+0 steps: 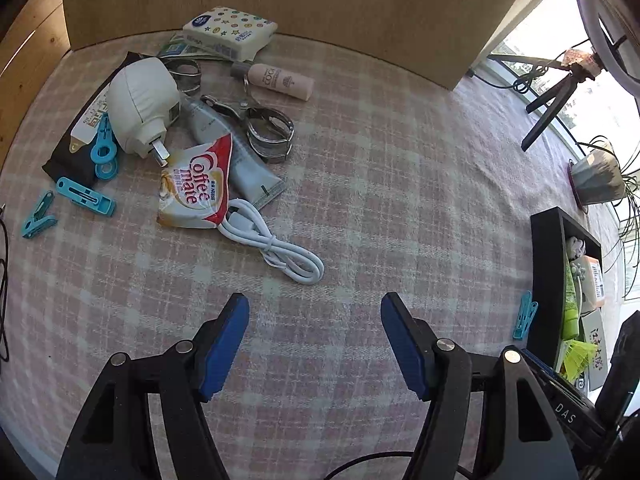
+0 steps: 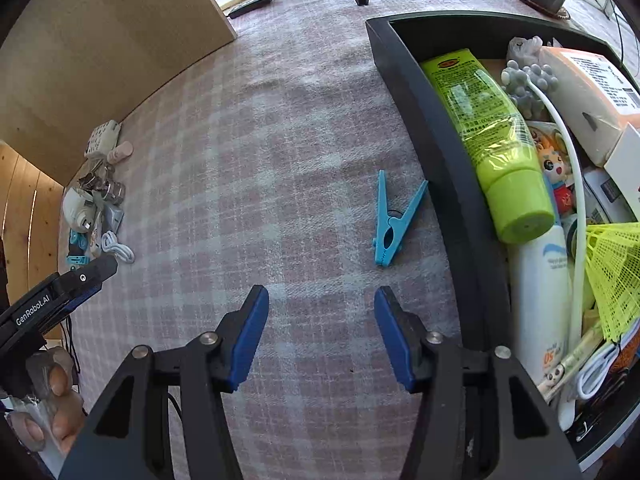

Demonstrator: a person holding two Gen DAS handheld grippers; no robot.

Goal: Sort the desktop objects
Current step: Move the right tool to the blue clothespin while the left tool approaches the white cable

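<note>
The right gripper [image 2: 321, 334] points down at the checked tablecloth [image 2: 248, 152] with its blue pads spread wide and nothing between them. Just ahead of its right fingertip lies a blue clothes peg [image 2: 394, 224], flat on the cloth, one leg touching the outer wall of the black tray [image 2: 436, 152]. The tray stands to the right and is packed: a green tube [image 2: 492, 140], a white bottle [image 2: 540, 304] below it, a white cord [image 2: 568, 160], a yellow net [image 2: 616, 280] and boxes. At the lower left edge of this view a hand [image 2: 56, 408] holds the other tool.

The left gripper [image 1: 315, 346] also stands open and empty above bare cloth. Nearest ahead of its tips, slightly left, lies a coiled white cable [image 1: 272, 244], one end touching a creamer sachet [image 1: 196, 188]. Behind these sits a heap: a grey tube [image 1: 236, 148], a white plug adapter [image 1: 142, 108], metal clips [image 1: 268, 132], a pink tube [image 1: 280, 80], a dotted tissue pack [image 1: 230, 30] and a black packet [image 1: 72, 148]. More blue pegs [image 1: 86, 196] lie at the heap's left edge. Behind the heap rises a cardboard wall [image 1: 320, 0].
</note>
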